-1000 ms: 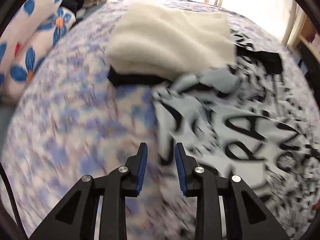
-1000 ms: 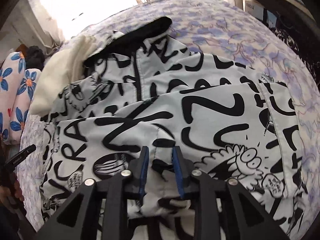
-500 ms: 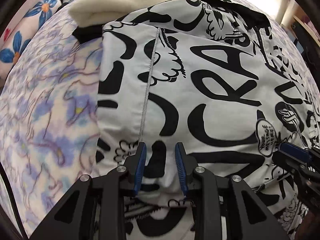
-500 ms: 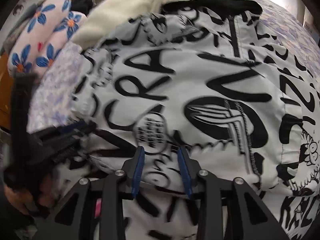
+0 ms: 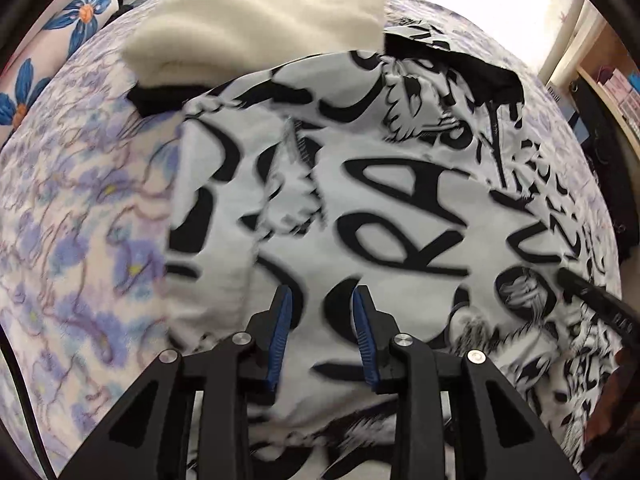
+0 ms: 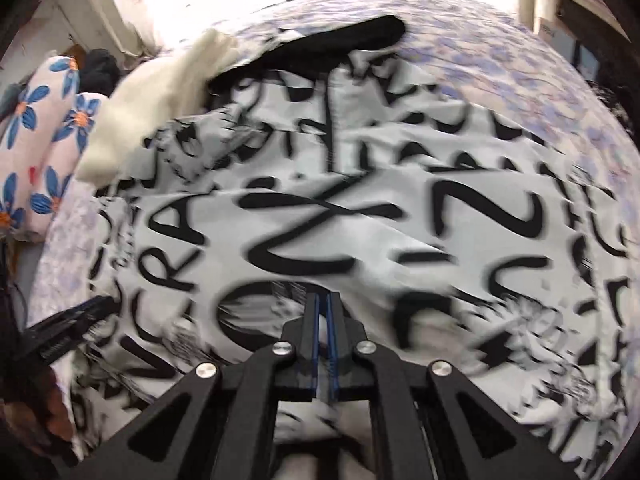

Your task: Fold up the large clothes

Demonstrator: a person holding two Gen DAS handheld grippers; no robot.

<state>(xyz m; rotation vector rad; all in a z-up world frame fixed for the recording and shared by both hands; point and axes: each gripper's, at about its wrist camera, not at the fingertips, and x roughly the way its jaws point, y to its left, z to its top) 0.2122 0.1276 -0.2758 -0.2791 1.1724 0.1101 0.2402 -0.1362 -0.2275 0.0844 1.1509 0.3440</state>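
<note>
The white jacket (image 5: 384, 216) printed with heavy black graffiti lettering lay spread over the bed sheet (image 5: 80, 216), a pale cotton with a blue-violet flower pattern; large letters "RA" could be read in the left wrist view and "CRA" with a bold "Z" in the right wrist view (image 6: 360, 232), the rest blurred; the cloth looked thin and smooth, creased into soft folds, with a black collar (image 6: 320, 46) at its far end, so its long axis ran near to far with the collar pointing away; a folded cream fleece garment (image 5: 256, 20), thick and nubbly, rested at the far left, touching the jacket's far edge, on something black; a pillow (image 6: 40, 136) with blue flowers sat further left; the left gripper (image 5: 322, 320) stood with its blue-padded fingers parted, over the jacket's near left part, nothing between them; the right gripper (image 6: 322, 320) had its fingers pressed nearly together, whether they pinched any cloth I cannot tell.
</note>
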